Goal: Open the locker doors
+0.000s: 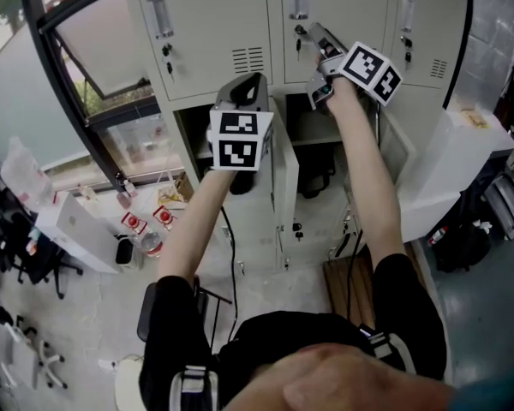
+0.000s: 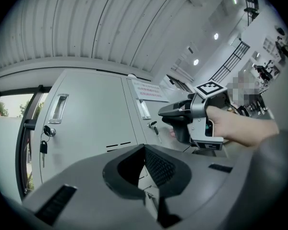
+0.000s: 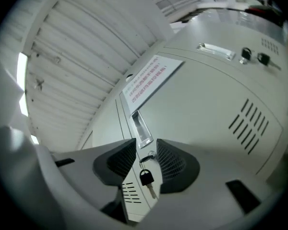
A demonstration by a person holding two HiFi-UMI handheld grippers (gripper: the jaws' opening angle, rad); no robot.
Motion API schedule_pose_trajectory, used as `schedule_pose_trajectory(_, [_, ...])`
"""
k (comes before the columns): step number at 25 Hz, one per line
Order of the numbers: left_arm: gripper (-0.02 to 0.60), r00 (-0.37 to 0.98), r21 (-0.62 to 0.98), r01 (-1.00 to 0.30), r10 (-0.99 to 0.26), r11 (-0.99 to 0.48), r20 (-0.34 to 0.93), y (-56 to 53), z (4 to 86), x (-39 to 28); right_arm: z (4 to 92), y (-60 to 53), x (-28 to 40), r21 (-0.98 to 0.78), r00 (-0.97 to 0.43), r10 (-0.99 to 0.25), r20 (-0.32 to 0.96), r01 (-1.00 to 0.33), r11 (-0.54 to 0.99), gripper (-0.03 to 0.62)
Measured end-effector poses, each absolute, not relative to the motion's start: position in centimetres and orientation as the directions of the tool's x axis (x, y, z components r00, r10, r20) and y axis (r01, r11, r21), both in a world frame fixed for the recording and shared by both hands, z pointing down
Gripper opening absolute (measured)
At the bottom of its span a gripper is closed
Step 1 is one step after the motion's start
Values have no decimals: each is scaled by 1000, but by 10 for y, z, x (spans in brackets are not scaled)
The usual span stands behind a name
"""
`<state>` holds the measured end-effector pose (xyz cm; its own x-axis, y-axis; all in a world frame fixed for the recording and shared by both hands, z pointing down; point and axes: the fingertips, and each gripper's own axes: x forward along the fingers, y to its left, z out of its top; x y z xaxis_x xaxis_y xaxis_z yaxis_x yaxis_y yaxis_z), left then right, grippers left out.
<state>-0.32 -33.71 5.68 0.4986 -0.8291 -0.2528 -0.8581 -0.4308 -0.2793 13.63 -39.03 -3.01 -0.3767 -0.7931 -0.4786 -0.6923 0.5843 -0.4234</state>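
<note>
The bank of pale grey steel lockers (image 1: pixel 214 24) fills the top of the head view. Its upper doors are shut, while some lower ones already hang open. The middle upper door (image 3: pixel 206 109), with a white paper notice (image 3: pixel 149 78) near its top, looks to be the one in hand. The right gripper (image 3: pixel 146 147) is far nearer to it. Its jaws stand apart, gripping nothing, with the round metal lock (image 3: pixel 151 155) dead ahead in the gap. The left gripper (image 2: pixel 144 150) hangs lower left, well apart, jaws closed on nothing. The small black-headed key (image 3: pixel 145 178) dangles from the lock, long axis down the frame, just below the recessed metal handle (image 3: pixel 141 128).
</note>
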Motion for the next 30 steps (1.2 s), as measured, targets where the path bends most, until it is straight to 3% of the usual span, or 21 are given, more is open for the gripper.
schedule_pose_trajectory(9, [11, 476, -256, -872, -847, -418, -238, -346, 54, -10, -48, -399, 117, -84, -431, -828, -358, -869, 488, 129])
schedule_pose_trajectory(20, [11, 445, -223, -891, -855, -395, -267, -352, 42, -27, -62, -413, 81, 261, -466, -846, -260, -877, 403, 127])
schedule_pose_trajectory(30, [11, 449, -240, -888, -851, -391, -274, -353, 44, -37, -68, -428, 73, 357, -437, -864, -251, -871, 337, 127])
